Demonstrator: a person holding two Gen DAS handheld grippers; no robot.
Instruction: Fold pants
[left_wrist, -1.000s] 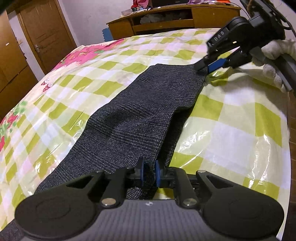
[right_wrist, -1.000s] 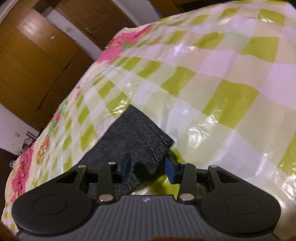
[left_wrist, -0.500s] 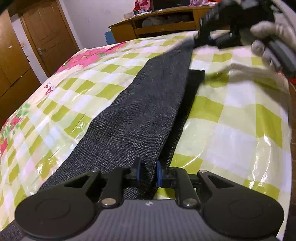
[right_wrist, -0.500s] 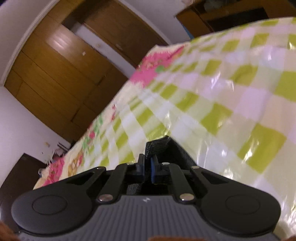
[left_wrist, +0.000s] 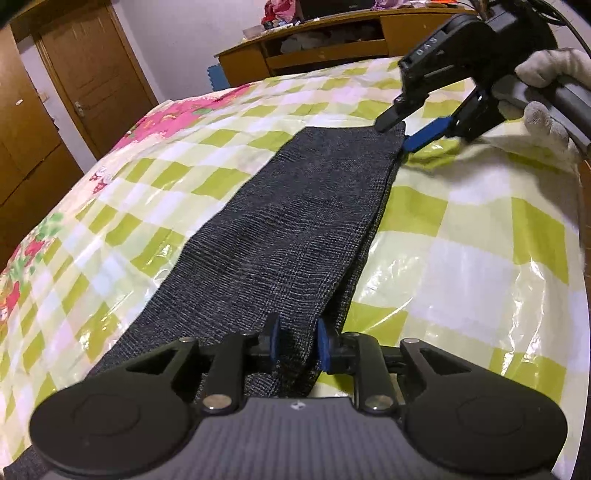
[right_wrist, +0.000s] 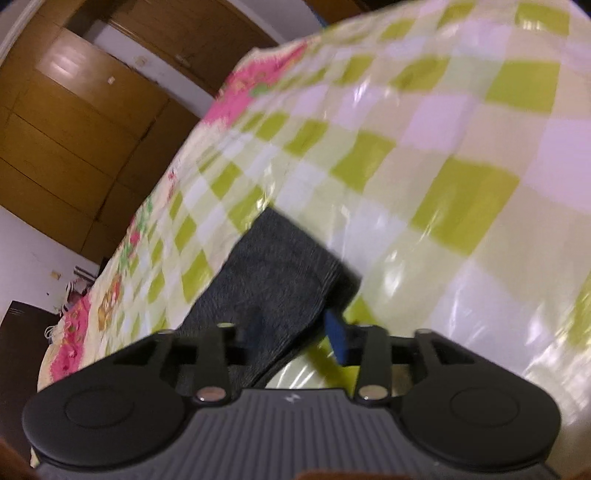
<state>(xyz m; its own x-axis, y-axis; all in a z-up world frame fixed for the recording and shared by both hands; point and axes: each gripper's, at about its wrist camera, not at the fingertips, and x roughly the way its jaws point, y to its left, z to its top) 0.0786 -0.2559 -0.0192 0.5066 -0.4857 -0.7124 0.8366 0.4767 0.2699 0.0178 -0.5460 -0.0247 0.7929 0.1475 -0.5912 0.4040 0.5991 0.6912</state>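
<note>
Grey checked pants (left_wrist: 295, 236) lie in a long folded strip on the bed (left_wrist: 480, 258), whose green-and-white cover is glossy. Only the left wrist view shows the whole strip, the wooden door (left_wrist: 92, 74), the desk (left_wrist: 332, 40) past the bed, and a white-gloved hand (left_wrist: 546, 92) holding the right hand-held gripper (left_wrist: 402, 129) tilted down at the strip's far corner. There its fingers stand spread, one on either side of the cloth's edge. The right wrist view shows that far end (right_wrist: 280, 273) up close, blurred, with the wardrobe (right_wrist: 74, 129) beyond. Bare cover lies wide on both sides of the strip. The left hand-held gripper (left_wrist: 295, 343) sits low at the near end, its blue pads (left_wrist: 322, 343) parted around a cloth fold.
</note>
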